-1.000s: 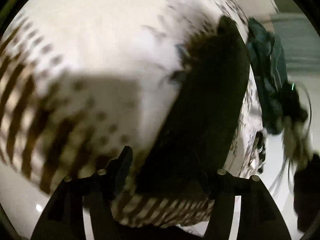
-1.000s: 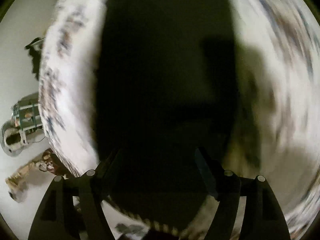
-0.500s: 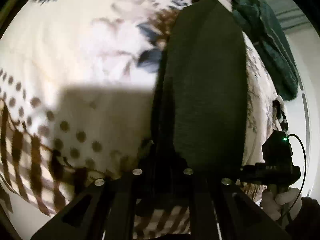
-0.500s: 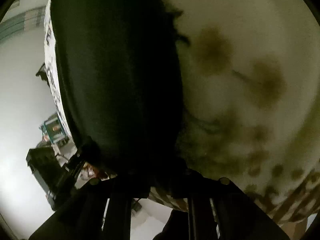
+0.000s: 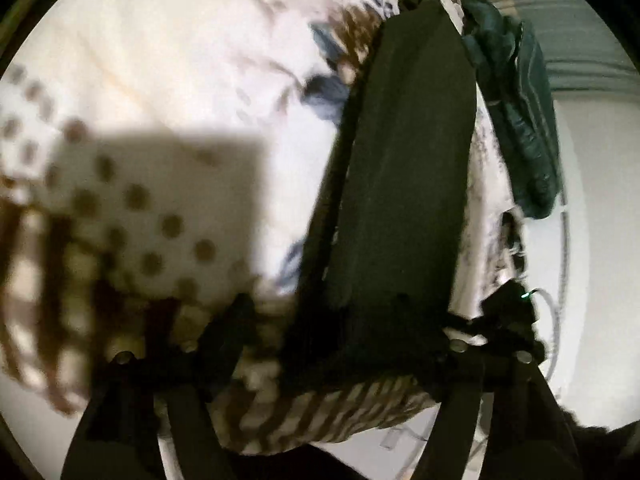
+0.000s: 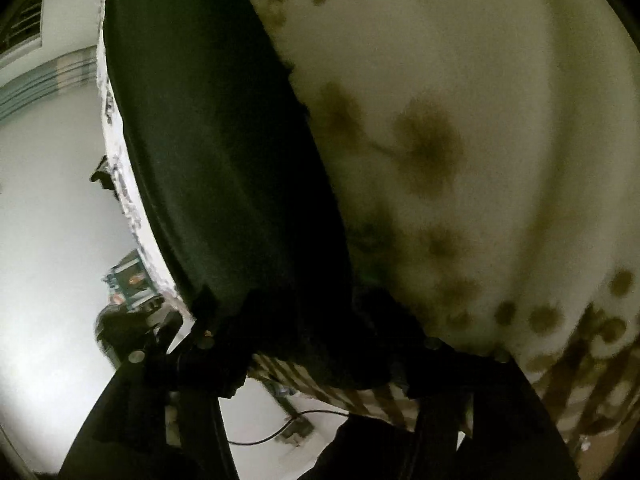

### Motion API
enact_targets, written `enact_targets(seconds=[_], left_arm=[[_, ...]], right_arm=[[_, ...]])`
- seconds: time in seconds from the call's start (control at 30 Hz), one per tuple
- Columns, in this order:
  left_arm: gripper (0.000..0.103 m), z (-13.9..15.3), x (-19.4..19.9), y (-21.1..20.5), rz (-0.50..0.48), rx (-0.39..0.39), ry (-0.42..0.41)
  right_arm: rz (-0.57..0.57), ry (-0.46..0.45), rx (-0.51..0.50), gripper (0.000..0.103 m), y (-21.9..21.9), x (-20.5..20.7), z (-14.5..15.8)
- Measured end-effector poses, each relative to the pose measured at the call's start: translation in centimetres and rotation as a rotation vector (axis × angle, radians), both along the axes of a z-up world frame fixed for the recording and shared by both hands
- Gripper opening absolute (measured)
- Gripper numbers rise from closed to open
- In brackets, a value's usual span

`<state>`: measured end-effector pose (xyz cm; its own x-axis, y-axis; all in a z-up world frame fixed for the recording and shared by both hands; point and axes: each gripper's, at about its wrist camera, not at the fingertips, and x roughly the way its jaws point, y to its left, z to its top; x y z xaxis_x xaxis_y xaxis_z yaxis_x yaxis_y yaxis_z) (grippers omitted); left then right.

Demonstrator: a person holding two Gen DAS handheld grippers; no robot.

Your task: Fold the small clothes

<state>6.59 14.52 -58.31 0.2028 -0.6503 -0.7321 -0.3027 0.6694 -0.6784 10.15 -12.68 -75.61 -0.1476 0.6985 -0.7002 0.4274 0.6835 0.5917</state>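
A dark folded garment (image 5: 404,184) lies in a long strip on a patterned bedsheet (image 5: 180,80) with dots, stripes and flowers. My left gripper (image 5: 344,332) is open, its fingers spread wide on either side of the garment's near end. In the right wrist view the same dark garment (image 6: 216,152) runs up from the near edge of the sheet (image 6: 460,140). My right gripper (image 6: 316,340) is also open, its fingers apart around the garment's near end. The fingertips are dark and hard to separate from the cloth.
A teal garment (image 5: 524,128) lies bunched at the far right edge of the bed. A small black device with a green light (image 5: 516,304) and a cable sits at the right. The white floor (image 6: 52,208) lies left of the bed, with a small box (image 6: 130,276) on it.
Both grippers, shut on the garment's near end half a second ago, have opened wide. The garment lies flat on the sheet; the view is steadier than a second ago.
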Motion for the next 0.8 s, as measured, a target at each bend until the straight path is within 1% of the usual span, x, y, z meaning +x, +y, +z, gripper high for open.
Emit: enact_targets(seconds=[0.03,0.07,0.1,0.17,0.23,0.27,0.3,0.33,0.37,0.47,0.53,0.6,0.7,0.8], left_arm=[[0.069,-0.7,0.4,-0.5,-0.01,-0.017,0.011],[0.069,-1.0,0.7,-1.0,-0.023,-0.027,0.013],[0.069,-1.2,1.0,-1.6,-0.043,-0.028,0.011],[0.069,-1.2,1.5,-2.9,-0.074,0.012,0.004],[0.065,-0.7,1.7,-3.8,-0.101,0.076,-0.01],[0.056,-0.2,1.7,-4.3,-0.127,0.127,-0.019],[0.016,0.0,1.6,-4.4,-0.143,0.163,-0.022],[0.007,0.1,1.6,-4.5,-0.151,0.177,-0.017],[0.007,0.3,1.5,-4.0,-0.142,0.165,-0.011],[0.007,1.6,1.7,-3.3,-0.13,0.153,-0.008],[0.007,3.2,2.3,-3.5,-0.135,0.153,-0.03],[0.007,5.3,3.2,-3.6,-0.126,0.132,-0.059],[0.007,8.8,5.7,-3.6,-0.09,0.091,-0.127],[0.007,12.0,9.8,-3.8,-0.061,0.067,-0.215]], right_arm=[[0.005,0.005,0.009,0.058,0.0,-0.1,-0.3],[0.007,0.01,0.023,0.058,-0.1,0.6,-0.5],[0.011,0.015,0.037,0.058,0.2,0.5,-0.9],[0.01,0.021,0.053,0.058,0.6,0.6,-1.2],[0.003,0.022,0.066,0.058,0.8,0.6,-1.0],[-0.001,0.019,0.067,0.058,0.9,0.2,-0.9],[-0.009,0.015,0.07,0.047,1.0,0.1,-0.7],[-0.018,0.006,0.079,0.033,1.2,0.0,-0.5],[-0.02,0.005,0.079,0.013,1.4,-0.1,-0.3],[-0.039,-0.01,0.083,0.013,2.0,-0.3,0.9],[-0.047,-0.036,0.105,0.012,2.3,0.1,2.6],[-0.057,-0.064,0.123,0.012,2.4,0.6,4.5],[-0.076,-0.126,0.145,0.012,2.6,2.5,7.9],[-0.111,-0.203,0.158,0.012,2.0,6.2,11.3]])
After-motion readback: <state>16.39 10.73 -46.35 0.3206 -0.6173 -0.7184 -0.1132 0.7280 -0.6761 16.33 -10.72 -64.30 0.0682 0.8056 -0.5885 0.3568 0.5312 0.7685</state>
